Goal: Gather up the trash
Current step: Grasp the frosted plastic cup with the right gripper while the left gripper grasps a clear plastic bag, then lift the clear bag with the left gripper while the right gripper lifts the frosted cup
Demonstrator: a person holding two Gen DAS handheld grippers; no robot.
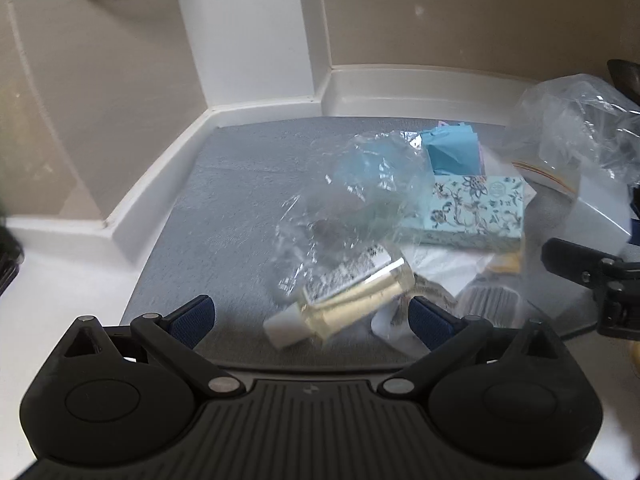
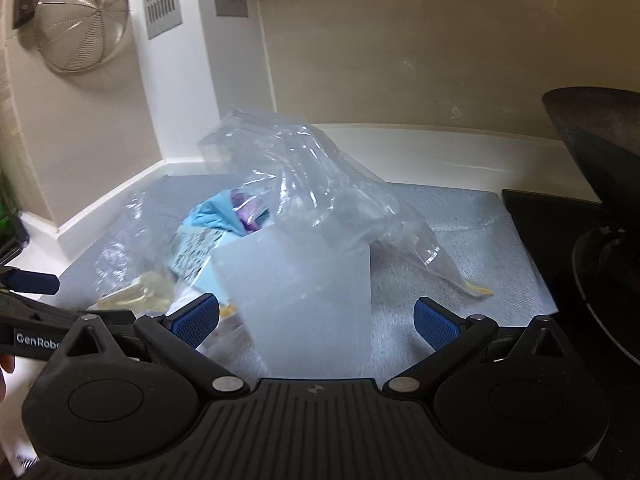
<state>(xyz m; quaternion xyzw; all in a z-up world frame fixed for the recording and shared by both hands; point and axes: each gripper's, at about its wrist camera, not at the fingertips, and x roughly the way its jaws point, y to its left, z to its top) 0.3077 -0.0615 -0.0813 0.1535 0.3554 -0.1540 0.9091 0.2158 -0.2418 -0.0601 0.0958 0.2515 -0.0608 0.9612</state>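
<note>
Trash pile sits on a grey mat (image 1: 240, 184) on the white counter (image 1: 60, 272), in a corner by a white pillar (image 1: 248, 28). The landmark here is the floral box (image 1: 476, 208), light blue w/ flower print, lying flat near mid-mat.

Just behind the box: a crumpled blue paper (image 1: 452, 152). On the box's left side, a crumpled clear wrapper (image 1: 352, 196) overlaps its edge. In front of the box & partly under that wrapper: a small bottle (image 1: 340, 308) of yellowish liquid w/ white cap, lying on its side, cap pointing toward the camera. To the right of the box: a clear plastic bag (image 1: 568, 136), puffed up, w/ a frosted white sheet (image 1: 600, 212) below it. Small bits of paper & a ribbed item lie in front of the box, blurred, can't tell what they are.

Left gripper (image 1: 312, 316): open wide, blue pads apart, nothing between them; the bottle lies just ahead of the gap, not touched.

Right gripper (image 2: 316, 320): also open wide, holding nothing. The frosted sheet (image 2: 304, 304) stands in the gap between its fingers; contact w/ the pads can't be told. The plastic bag (image 2: 304, 176) rises behind the sheet, w/ the blue paper (image 2: 216, 216) and floral box (image 2: 192, 252) seen through it, to the left.

In the right view, a metal strainer (image 2: 80, 20) hangs on the wall up left, a dark pan (image 2: 600, 152) sits far right of the box. The left gripper's arm shows at that view's left edge.
</note>
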